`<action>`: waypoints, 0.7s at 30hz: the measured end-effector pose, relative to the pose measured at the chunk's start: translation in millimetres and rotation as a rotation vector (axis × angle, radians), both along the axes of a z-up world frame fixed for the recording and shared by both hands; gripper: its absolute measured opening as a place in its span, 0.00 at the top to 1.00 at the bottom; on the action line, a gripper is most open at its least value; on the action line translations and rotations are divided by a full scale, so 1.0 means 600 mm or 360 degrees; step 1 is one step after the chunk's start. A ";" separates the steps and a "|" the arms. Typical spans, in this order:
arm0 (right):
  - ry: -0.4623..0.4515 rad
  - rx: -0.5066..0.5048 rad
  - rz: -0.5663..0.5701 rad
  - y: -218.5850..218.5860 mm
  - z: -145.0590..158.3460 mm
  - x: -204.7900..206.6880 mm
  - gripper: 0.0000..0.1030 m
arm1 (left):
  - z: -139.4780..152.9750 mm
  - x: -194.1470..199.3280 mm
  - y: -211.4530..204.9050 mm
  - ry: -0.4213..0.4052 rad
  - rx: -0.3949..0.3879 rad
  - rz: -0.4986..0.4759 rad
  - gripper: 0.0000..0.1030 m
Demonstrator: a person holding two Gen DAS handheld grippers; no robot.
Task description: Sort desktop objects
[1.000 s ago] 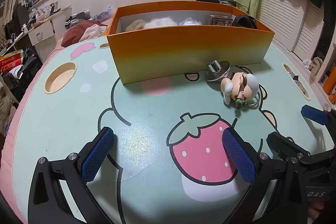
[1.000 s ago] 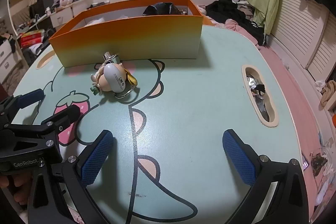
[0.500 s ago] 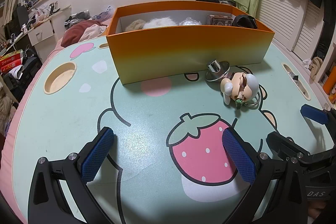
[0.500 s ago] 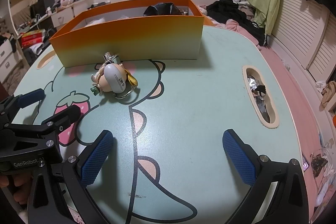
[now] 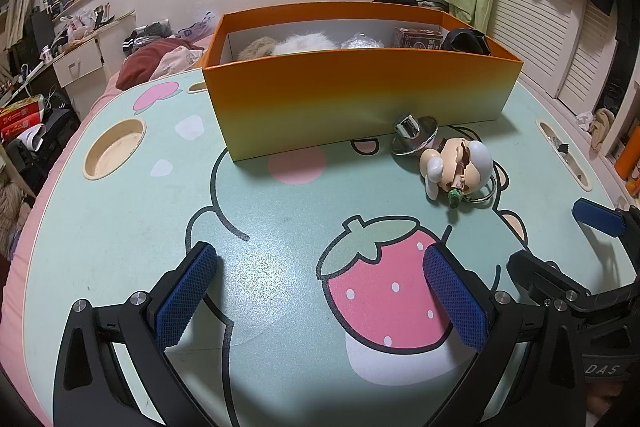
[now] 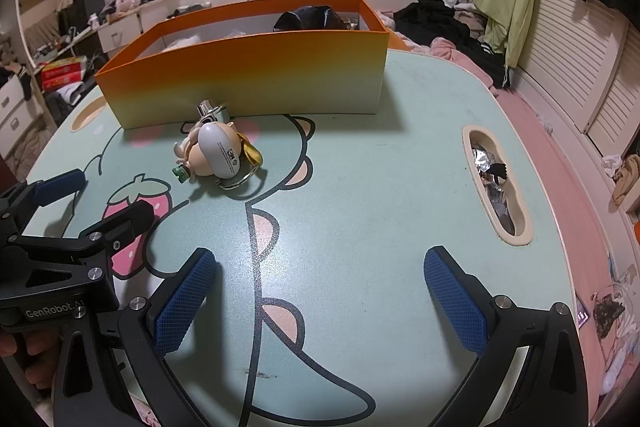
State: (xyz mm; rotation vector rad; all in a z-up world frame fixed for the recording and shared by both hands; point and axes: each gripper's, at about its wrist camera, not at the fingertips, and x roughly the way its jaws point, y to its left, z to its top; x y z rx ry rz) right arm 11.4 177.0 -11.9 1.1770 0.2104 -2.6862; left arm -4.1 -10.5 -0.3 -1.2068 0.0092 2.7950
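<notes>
An orange box (image 5: 360, 99) stands at the back of the table and holds several items; it also shows in the right wrist view (image 6: 248, 75). In front of it lie a small doll figure with a key ring (image 5: 456, 167) (image 6: 214, 155) and a shiny metal knob on a disc (image 5: 414, 133) (image 6: 210, 113). My left gripper (image 5: 320, 299) is open and empty, low over the strawberry print, short of the doll. My right gripper (image 6: 320, 299) is open and empty over the middle of the table, to the right of the doll. Each gripper shows in the other's view.
The table (image 5: 120, 227) has a round cup recess (image 5: 114, 149) at the left and a long slot with foil scraps (image 6: 496, 183) at the right. Clothes, drawers and clutter lie beyond the table edges.
</notes>
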 end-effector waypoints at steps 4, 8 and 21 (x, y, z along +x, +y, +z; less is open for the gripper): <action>0.0008 -0.0002 0.0008 0.002 0.001 -0.003 0.00 | 0.001 0.000 0.000 0.0000 0.0000 -0.0001 0.00; 0.0008 -0.0004 0.0008 0.002 0.002 -0.003 0.00 | 0.001 0.000 0.001 0.0000 0.0000 -0.0003 0.00; 0.0108 -0.0212 0.0074 0.005 0.052 -0.032 0.11 | 0.005 -0.005 0.009 0.0002 0.0002 -0.0023 0.00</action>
